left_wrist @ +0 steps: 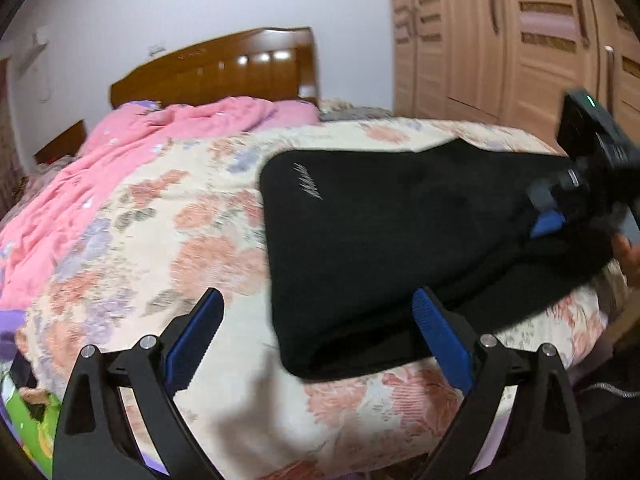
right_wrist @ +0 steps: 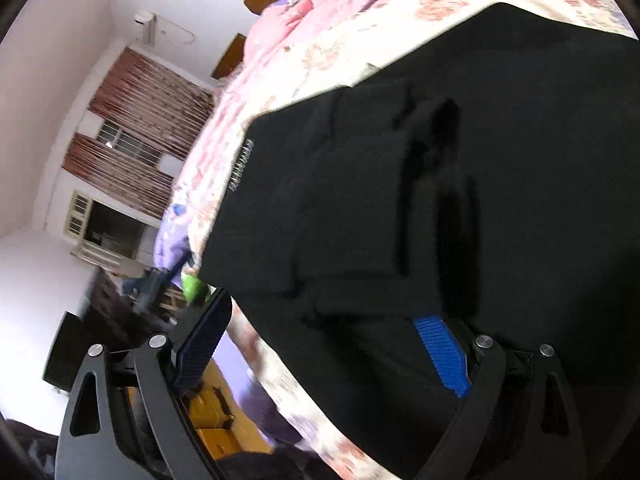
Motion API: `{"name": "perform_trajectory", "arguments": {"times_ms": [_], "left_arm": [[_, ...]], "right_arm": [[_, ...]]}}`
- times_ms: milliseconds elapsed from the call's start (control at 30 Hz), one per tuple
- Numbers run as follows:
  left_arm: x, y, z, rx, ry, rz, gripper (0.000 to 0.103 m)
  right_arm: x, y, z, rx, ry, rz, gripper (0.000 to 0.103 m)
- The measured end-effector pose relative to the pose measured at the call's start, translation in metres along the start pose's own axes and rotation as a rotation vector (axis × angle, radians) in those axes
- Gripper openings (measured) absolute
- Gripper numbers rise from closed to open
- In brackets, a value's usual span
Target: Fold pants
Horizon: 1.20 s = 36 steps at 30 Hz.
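Two claws spread wide, empty.
Folded black fleece pants (left_wrist: 380,240) lie on the floral quilt (left_wrist: 160,240); left gripper (left_wrist: 318,336) and right gripper (right_wrist: 328,340) hold nothing.

Each hand-held gripper (left_wrist: 318,312) has black arms, silver screws, ribbed blue pads (right_wrist: 440,354).

Home bedroom.
Bed with floral quilt (left_wrist: 208,216), pink blanket (left_wrist: 132,160), wooden headboard (left_wrist: 224,68) far; wardrobe doors (left_wrist: 520,40) right; curtained window (right_wrist: 132,128) beyond.
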<state>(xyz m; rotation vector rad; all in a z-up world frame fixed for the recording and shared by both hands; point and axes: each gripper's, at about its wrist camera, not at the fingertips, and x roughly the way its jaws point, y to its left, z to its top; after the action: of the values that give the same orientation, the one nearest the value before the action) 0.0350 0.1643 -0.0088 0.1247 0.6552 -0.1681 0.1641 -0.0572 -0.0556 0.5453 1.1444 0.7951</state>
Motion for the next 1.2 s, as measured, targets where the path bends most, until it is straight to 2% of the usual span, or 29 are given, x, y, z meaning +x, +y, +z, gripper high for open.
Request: {"name": "perform_trajectory", "arguments": {"times_ms": [67, 100, 167, 200, 233, 267, 400, 500, 567, 667, 867, 1067, 1200], "left_arm": [[0.013, -0.007, -0.004, 0.01, 0.02, -0.031, 0.095], [0.02, -0.008, -0.006, 0.016, 0.025, -0.035, 0.095], [0.026, -0.008, -0.008, 0.025, 0.029, -0.038, 0.095], [0.03, -0.003, -0.009, 0.025, 0.029, -0.034, 0.095], [0.03, -0.004, -0.009, 0.026, 0.029, -0.026, 0.095], [0.032, -0.002, -0.009, 0.025, 0.029, -0.024, 0.095], [0.031, 0.005, -0.009, 0.016, 0.029, -0.027, 0.095], [0.032, 0.006, -0.008, 0.014, 0.036, -0.03, 0.095], [0.035, 0.004, -0.009, 0.021, 0.047, -0.034, 0.095], [0.037, -0.005, -0.009, 0.044, 0.054, -0.029, 0.095], [0.034, -0.008, -0.005, 0.073, 0.067, -0.01, 0.095], [0.035, -0.012, -0.001, 0.091, 0.074, -0.008, 0.096], [0.041, -0.017, -0.001, 0.114, 0.089, 0.007, 0.096]], "right_arm": [[0.008, -0.002, 0.012, 0.034, -0.031, -0.013, 0.083], [0.012, -0.002, 0.017, 0.034, -0.042, -0.023, 0.078], [0.019, 0.0, 0.018, 0.005, -0.056, -0.093, 0.051], [0.019, 0.002, 0.016, -0.004, -0.073, -0.097, 0.046], [0.016, 0.005, 0.013, -0.021, -0.096, -0.097, 0.03], [0.009, 0.013, 0.009, -0.059, -0.122, -0.11, 0.026], [-0.022, 0.034, -0.001, -0.159, -0.223, -0.137, 0.025], [-0.034, 0.023, -0.012, -0.148, -0.256, -0.189, 0.024], [-0.032, 0.003, -0.02, -0.109, -0.25, -0.231, 0.024], [-0.029, -0.019, -0.025, -0.039, -0.25, -0.194, 0.024], [-0.046, 0.0, -0.029, -0.119, -0.305, -0.224, 0.022], [-0.049, -0.013, -0.039, -0.078, -0.322, -0.241, 0.021], [-0.048, -0.026, -0.035, -0.05, -0.296, -0.238, 0.021]]}}
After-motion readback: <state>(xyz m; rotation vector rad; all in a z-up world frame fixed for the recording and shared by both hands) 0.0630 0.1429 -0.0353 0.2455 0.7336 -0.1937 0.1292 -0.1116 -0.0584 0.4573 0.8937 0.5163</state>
